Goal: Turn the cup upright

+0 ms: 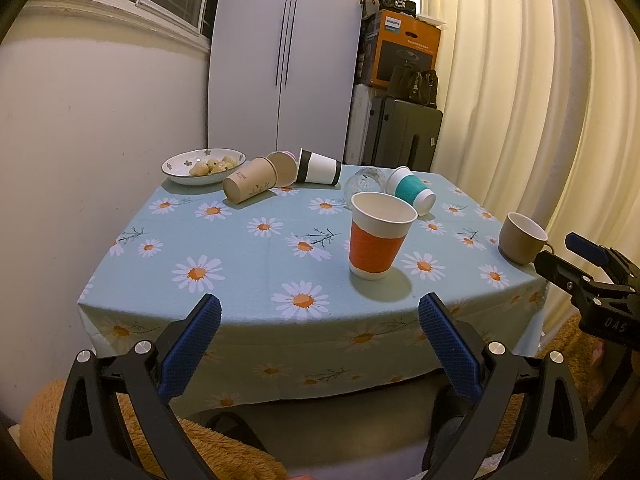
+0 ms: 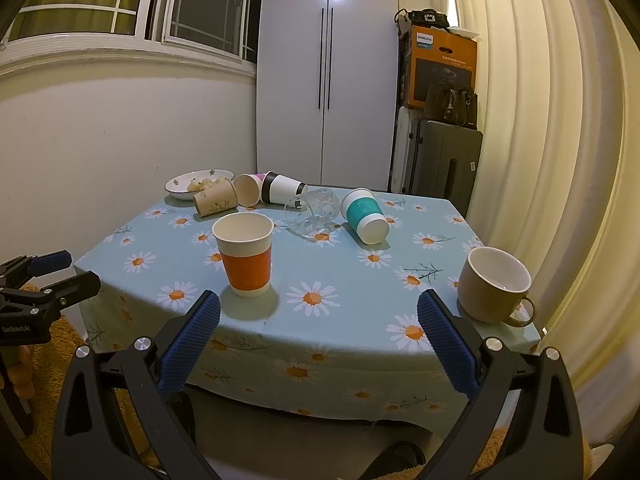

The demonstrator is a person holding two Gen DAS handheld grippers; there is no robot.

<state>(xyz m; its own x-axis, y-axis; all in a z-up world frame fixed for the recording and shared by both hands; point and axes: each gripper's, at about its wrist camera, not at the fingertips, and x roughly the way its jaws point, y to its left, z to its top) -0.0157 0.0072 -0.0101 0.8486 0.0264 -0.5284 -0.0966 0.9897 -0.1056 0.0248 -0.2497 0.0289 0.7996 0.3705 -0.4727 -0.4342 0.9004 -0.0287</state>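
left wrist view: the left gripper (image 1: 319, 316) hangs back off the near edge of the tabletop (image 1: 240, 264), its blue fingers (image 1: 192, 344) spread wide and holding nothing, so it looks parked between grasps rather than committed to one. the orange-banded cup (image 1: 380, 236) stands upright near the front, mouth up, and the tan mug (image 1: 520, 238) stands upright at the right corner; both look finished. the cups left to flip lie on their sides along the back: the kraft cup (image 1: 250, 186), the pink cup (image 1: 283, 168) just behind it, the black-and-white cup (image 1: 318, 167), the clear glass (image 1: 364, 182) and the teal-banded cup (image 1: 412, 190). a bowl of snacks (image 1: 204, 166) sits at the far left corner, out of the way. the right gripper (image 1: 588, 276) shows at the right edge, beside the mug; from here i cannot tell its opening.

right wrist view: the right gripper (image 2: 319, 316) also hovers off the front edge, fingers (image 2: 448, 344) spread and empty. the teal-banded cup (image 2: 365, 216) lies base toward the camera with open cloth around it, probably the easiest next reach from this side. the glass (image 2: 310, 214) lies touching or nearly touching the black-and-white cup (image 2: 282, 193).

the tabletop wears a light blue daisy cloth that drapes over the edge and may slide under a pushed cup. a white wardrobe (image 2: 328, 72), stacked luggage (image 2: 440, 160) and cream curtains (image 2: 540, 120) close in the room.
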